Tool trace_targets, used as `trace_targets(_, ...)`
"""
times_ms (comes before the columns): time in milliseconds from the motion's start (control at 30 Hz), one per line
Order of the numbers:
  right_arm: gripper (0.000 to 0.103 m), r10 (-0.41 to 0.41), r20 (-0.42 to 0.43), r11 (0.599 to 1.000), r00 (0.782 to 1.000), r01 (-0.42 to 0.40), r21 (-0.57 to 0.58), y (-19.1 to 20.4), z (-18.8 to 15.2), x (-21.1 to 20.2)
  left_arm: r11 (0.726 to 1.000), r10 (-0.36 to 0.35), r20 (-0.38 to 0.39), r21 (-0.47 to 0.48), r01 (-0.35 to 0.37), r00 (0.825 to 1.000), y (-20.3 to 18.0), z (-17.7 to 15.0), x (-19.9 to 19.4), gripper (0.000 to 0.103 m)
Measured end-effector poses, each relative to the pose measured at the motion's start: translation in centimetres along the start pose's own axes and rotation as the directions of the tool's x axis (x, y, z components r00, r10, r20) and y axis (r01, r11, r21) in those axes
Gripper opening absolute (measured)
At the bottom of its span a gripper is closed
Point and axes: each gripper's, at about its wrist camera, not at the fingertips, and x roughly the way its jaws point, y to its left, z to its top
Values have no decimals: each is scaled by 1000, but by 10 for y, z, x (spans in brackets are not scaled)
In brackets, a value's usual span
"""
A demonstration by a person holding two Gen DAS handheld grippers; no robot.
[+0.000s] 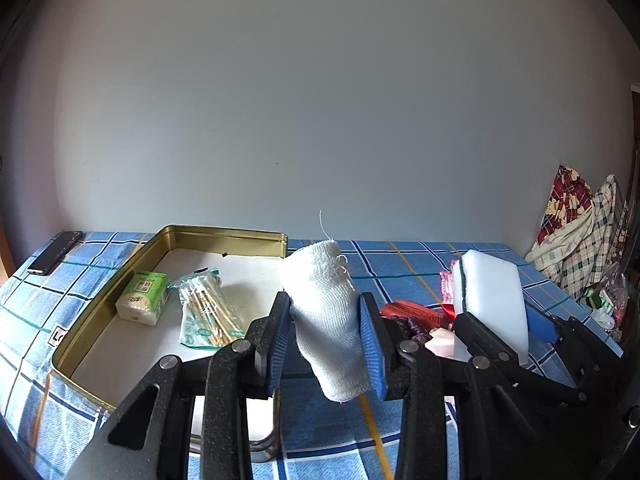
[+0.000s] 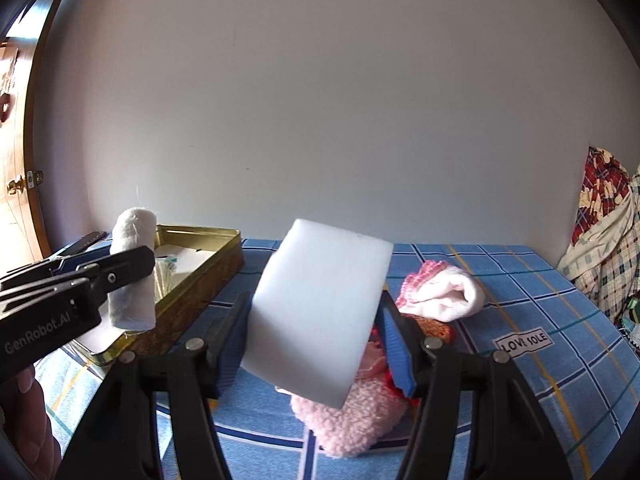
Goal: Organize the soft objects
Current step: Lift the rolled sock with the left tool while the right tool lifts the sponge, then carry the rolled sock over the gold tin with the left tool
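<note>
My left gripper (image 1: 326, 332) is shut on a white gauze roll (image 1: 328, 312), held upright above the blue checked cloth just right of the gold tin (image 1: 224, 236). The same roll (image 2: 134, 268) shows at the left of the right wrist view, beside the tin (image 2: 200, 280). My right gripper (image 2: 316, 320) is shut on a white sponge block (image 2: 320, 304), lifted over a fluffy pink item (image 2: 352, 420). That block (image 1: 492, 300) also appears at the right of the left wrist view. A rolled white-and-pink sock (image 2: 444, 292) lies on the cloth behind.
Inside the tin lie a green tissue pack (image 1: 142, 298) and a bag of cotton swabs (image 1: 204, 312). A dark phone (image 1: 54, 254) rests at the far left. Red packaging (image 1: 416, 314) sits between the grippers. Patterned bedding (image 2: 604, 232) is piled at the right by the wall.
</note>
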Motion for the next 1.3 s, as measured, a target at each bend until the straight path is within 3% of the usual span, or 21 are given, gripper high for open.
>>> trace_targets(733, 61, 55, 11, 998, 998, -55, -43, 25, 3, 8, 998, 54, 34, -25, -53, 998, 39, 10, -25, 36)
trace_targets(1300, 61, 94, 14, 994, 995, -93, -63, 46, 10, 11, 980, 191, 16, -60, -189, 982, 103, 29, -29, 36)
